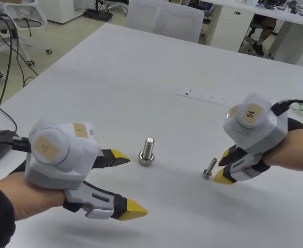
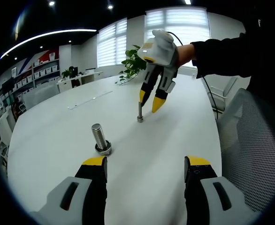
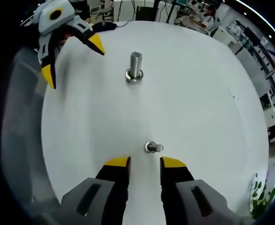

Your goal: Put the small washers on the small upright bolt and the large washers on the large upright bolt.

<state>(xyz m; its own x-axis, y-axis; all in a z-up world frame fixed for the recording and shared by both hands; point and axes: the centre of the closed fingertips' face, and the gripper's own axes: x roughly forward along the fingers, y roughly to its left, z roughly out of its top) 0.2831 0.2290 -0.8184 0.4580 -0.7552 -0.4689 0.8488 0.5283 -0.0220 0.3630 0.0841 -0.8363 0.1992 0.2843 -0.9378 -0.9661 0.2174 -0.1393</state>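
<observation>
Office — swivel chair (image 1: 22, 18), white desks (image 1: 141, 77), window blinds (image 2: 177, 23), potted plant (image 2: 133, 63).

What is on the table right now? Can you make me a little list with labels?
Table: plain white tabletop
Big bolt: large shiny silver metal bolt, standing upright mid-table
Small bolt: thin silver metal bolt, upright, apart from the big one
Left claw: yellow-tipped left claw, open, holding nothing
Right claw: yellow-tipped right claw, open, tips beside the small bolt
</observation>
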